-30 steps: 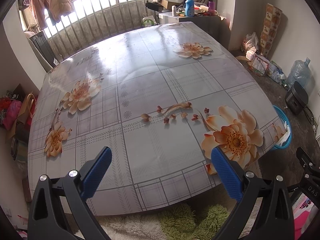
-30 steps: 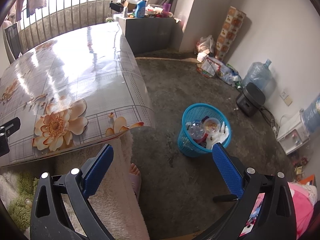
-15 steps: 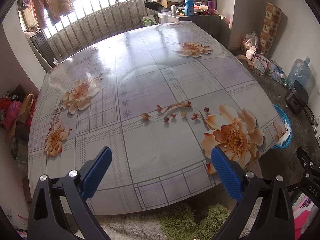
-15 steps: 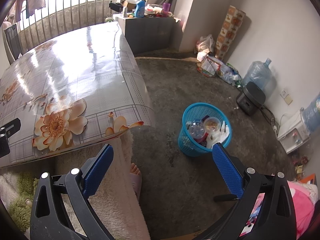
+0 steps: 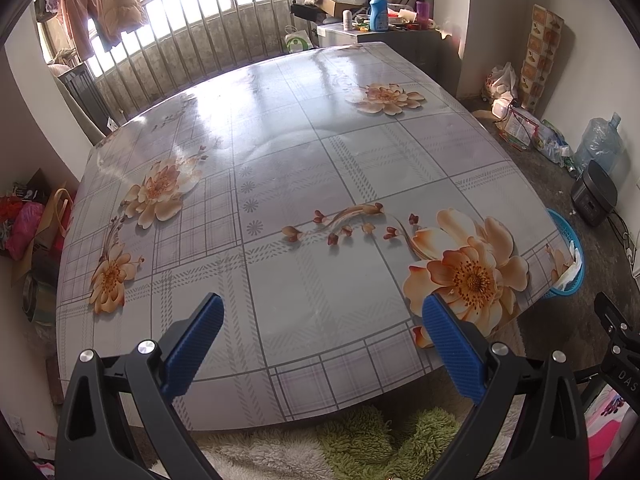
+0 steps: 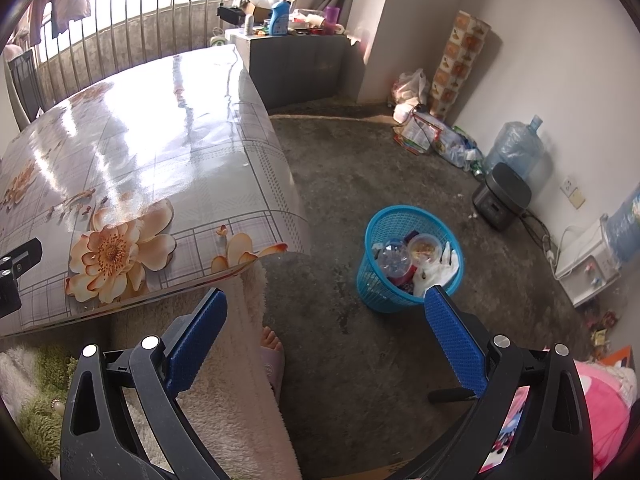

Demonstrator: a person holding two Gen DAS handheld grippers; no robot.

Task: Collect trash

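Trash sits in the blue mesh basket point(image 6: 404, 296) on the grey floor point(image 6: 360, 184), just off the near right corner of the bench point(image 6: 168, 148). Inside the basket, the right wrist view shows a clear plastic bottle point(image 6: 392, 258), a round clear container point(image 6: 425, 247) with something brownish in it, a white crumpled piece point(image 6: 438, 270) against the near wall, and some darker scraps below them that are too small to tell apart.

The right claw point(image 6: 322, 332) hangs above the floor with its blue pads point(image 6: 454, 344) spread wide and nothing between them; the basket lies just beyond its right finger. Under it a foot in a pink slipper point(image 6: 274, 360) pokes out beside a cream fleece garment point(image 6: 236, 392).

The left claw point(image 5: 320, 344) is over the near edge of the bench, also spread wide and holding nothing. The bench wears a glossy grey checked cover printed with peach flowers point(image 5: 468, 272). From this view only a sliver of the basket point(image 5: 570, 252) shows past the bench's right edge, with the white piece at its rim.

Against the far wall stand a water jug point(image 6: 516, 148), a dark rice cooker point(image 6: 502, 196) and a heap of bags and packets point(image 6: 428, 132). A railing point(image 5: 208, 36) with hanging clothes runs behind the bench.
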